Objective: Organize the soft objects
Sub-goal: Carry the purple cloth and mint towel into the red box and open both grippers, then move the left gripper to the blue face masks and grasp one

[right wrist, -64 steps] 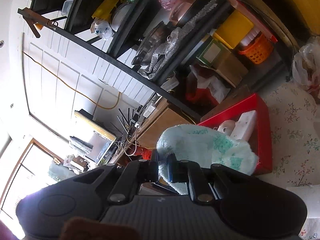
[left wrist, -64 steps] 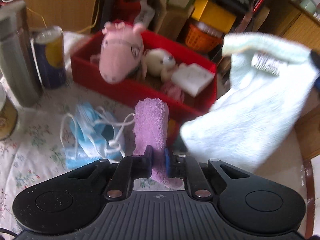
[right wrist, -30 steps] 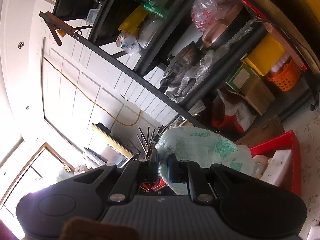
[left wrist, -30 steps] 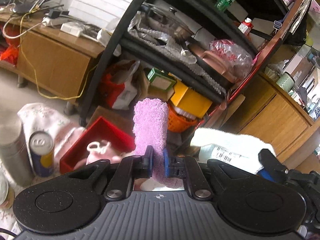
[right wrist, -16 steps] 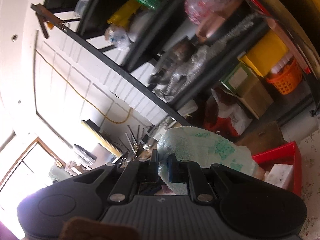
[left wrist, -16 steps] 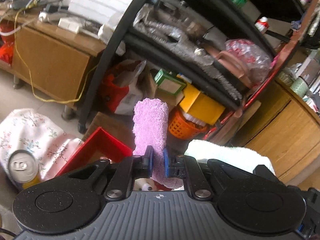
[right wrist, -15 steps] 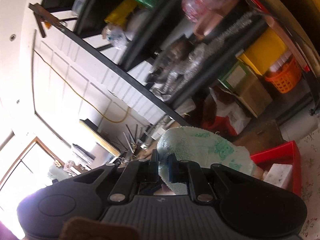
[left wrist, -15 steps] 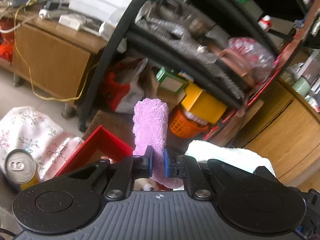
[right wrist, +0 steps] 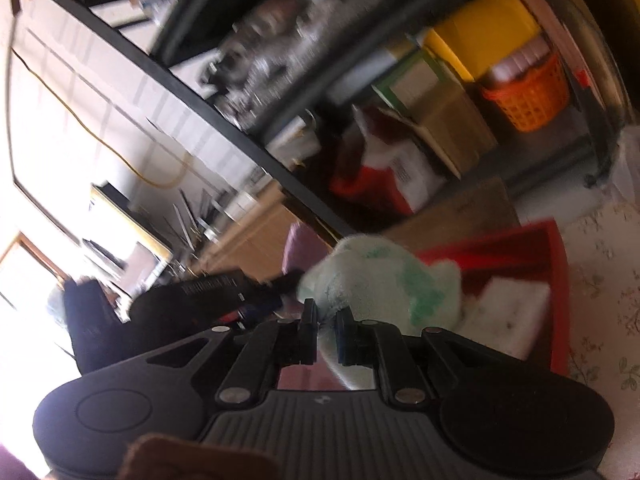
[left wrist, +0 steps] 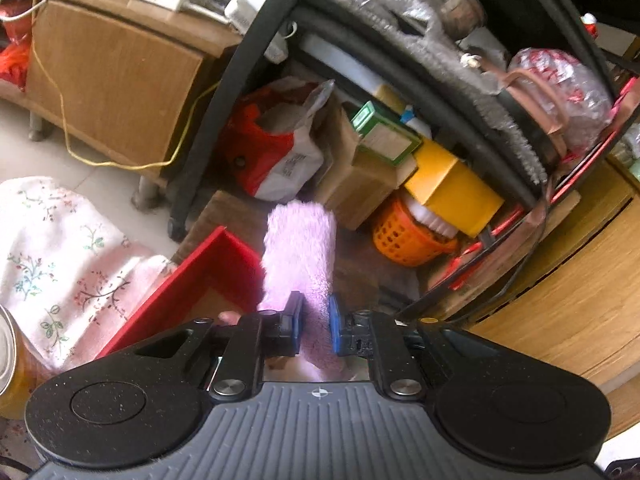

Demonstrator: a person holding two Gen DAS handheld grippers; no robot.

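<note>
My left gripper [left wrist: 314,328] is shut on a rolled purple towel [left wrist: 298,252] that stands up between its fingers, above the far corner of the red box [left wrist: 180,292]. My right gripper [right wrist: 326,334] is shut on a pale green towel [right wrist: 380,284] and holds it over the red box [right wrist: 556,280], which has a white item [right wrist: 508,312] inside. In the blurred right wrist view the left gripper's black body [right wrist: 208,292] and the purple towel [right wrist: 302,250] show just to the left.
A floral tablecloth [left wrist: 52,248] covers the table. A yellow can [left wrist: 12,368] stands at the left edge. Behind are a black shelf rack [left wrist: 400,80], an orange basket [left wrist: 404,236], cardboard boxes, a red-and-white bag [left wrist: 276,148] and a wooden cabinet [left wrist: 108,76].
Both grippers have tilted downward from facing the shelves, so the red box fills more of both views. The right gripper now sits close beside the left one. Both still hold their towels.
</note>
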